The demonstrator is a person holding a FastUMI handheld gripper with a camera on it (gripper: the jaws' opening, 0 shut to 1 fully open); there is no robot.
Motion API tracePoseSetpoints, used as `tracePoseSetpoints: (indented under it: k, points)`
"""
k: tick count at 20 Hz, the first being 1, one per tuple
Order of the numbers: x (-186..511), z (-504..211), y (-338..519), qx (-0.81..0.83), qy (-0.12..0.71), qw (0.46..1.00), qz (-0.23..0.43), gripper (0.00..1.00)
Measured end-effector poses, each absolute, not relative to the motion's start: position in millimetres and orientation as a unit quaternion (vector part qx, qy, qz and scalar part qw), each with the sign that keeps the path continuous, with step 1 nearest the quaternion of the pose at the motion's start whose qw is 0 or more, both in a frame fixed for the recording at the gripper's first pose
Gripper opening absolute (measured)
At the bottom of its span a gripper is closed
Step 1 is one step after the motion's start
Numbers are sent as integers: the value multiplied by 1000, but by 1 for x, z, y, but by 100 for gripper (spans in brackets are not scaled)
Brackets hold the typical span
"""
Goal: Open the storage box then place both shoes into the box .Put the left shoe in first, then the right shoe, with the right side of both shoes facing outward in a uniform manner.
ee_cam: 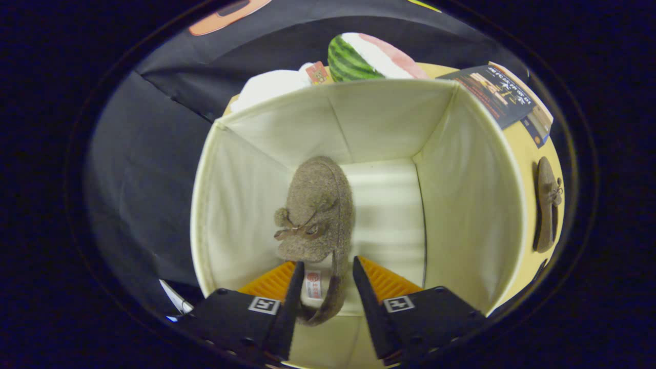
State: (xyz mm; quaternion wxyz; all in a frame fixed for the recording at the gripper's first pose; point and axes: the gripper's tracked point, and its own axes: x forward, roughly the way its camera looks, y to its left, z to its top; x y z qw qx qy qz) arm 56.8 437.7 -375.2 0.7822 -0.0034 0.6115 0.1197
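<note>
Gripper (327, 287) inside storage box (474, 205), fingers parted around left shoe (318, 210) heel, not pressing; shoe's long axis runs straight ahead; right shoe (547, 205) outside, on bench.

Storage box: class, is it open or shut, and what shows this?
Open. The storage box shows its bare inner walls and floor, with one brown shoe inside, its heel between the gripper fingers.

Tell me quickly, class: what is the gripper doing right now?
Gripper: fingers either side of the shoe's heel inside the box; whether they press on it cannot be told.
</note>
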Motion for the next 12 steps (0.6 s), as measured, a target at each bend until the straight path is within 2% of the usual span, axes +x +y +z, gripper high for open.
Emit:
tracePoseSetpoints:
  k: [1,4,7,12]
  points:
    - [53,-361,435,-7,605,786,126,68]
    - [41,-307,432,-3,578,802,152,87]
    - [31,-248,423,-2,549,816,178,97]
    - [38,-187,375,0,514,833,204,96]
